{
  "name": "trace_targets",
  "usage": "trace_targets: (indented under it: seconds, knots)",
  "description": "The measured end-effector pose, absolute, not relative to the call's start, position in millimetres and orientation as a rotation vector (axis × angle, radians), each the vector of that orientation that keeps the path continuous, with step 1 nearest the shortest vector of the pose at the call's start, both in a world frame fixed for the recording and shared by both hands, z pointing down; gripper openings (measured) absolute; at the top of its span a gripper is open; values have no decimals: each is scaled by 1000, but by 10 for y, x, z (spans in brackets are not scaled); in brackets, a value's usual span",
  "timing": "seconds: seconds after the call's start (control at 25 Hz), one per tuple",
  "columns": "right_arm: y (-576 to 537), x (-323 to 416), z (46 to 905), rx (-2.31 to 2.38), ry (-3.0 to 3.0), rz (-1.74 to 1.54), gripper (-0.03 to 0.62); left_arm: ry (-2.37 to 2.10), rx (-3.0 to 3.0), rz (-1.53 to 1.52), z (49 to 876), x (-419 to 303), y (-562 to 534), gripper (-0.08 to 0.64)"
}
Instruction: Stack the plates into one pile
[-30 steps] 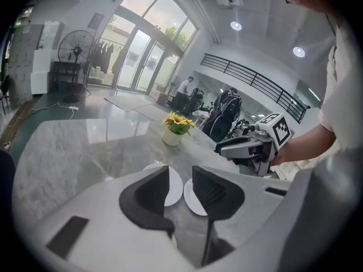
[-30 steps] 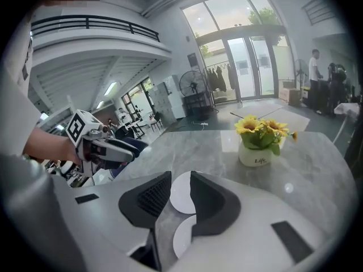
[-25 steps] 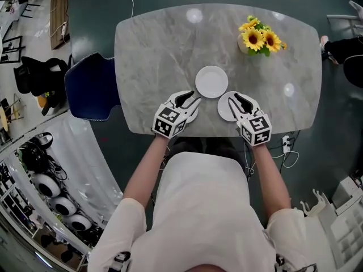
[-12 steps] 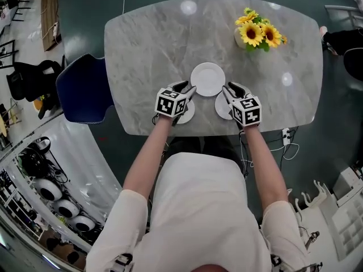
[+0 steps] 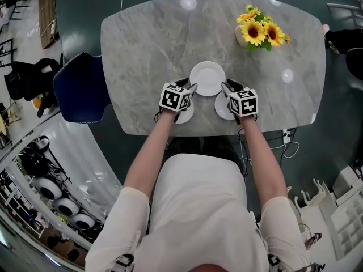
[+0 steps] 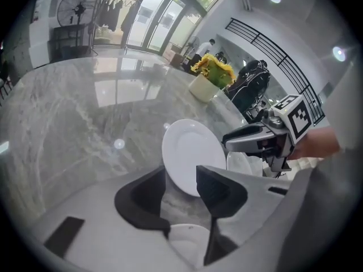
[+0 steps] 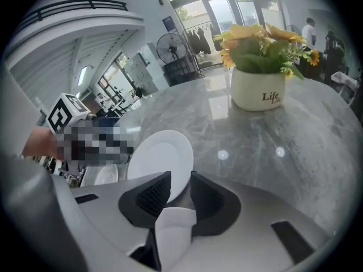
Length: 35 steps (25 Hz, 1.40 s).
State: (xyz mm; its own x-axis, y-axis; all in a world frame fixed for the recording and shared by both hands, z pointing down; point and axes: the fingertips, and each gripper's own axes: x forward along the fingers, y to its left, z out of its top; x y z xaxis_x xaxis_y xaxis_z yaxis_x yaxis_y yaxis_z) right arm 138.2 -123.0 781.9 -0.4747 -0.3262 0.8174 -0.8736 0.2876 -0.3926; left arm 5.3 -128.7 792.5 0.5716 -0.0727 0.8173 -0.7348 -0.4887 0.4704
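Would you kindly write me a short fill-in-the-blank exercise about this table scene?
1. Counting the middle plate, the marble table holds ___ white plates.
2. The petals of the sunflowers are ___.
3. The chair beside the table is ___.
4. The white pot bears the word ___.
Missing words: three; yellow; blue; Life.

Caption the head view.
Left gripper, jaws opening with nothing between, over left plate; right gripper over right plate; centre plate unstacked between.
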Motion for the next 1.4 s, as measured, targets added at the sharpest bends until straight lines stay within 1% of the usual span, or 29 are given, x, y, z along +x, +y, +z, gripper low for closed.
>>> trace_targets:
  seconds: [0.48,0.56,0.64,0.72,0.96,1.16,1.4]
  knots:
    - [-1283,1306,7960,1059,-1875,1251,124,-619,1901,1028,8037,74,-1214,184]
    - [-1303,1305,7961,1078,-1872,1261,121,-642,1895,1035,8050,57,-1236,162]
    - [-1319,1312,7971,1103,-1862,1270,107,-667,1887,1045,8070,30,-1260,117]
    - [-1335,1321,7973,1137,-1853,1299,89,-681,1872,1032,8084,7,-1268,109]
    - [-1377,1278,7852,1197,-1904,1382,64,-750,1843,953,8024,-95,-1272,74]
    - [-1355,1253,7781,1194,-1932,1368,63,-816,1835,875,7908,-148,-1273,51]
    - [-1367,1191,7614,1193,-1969,1335,63,-842,1840,823,7777,-211,-1266,48]
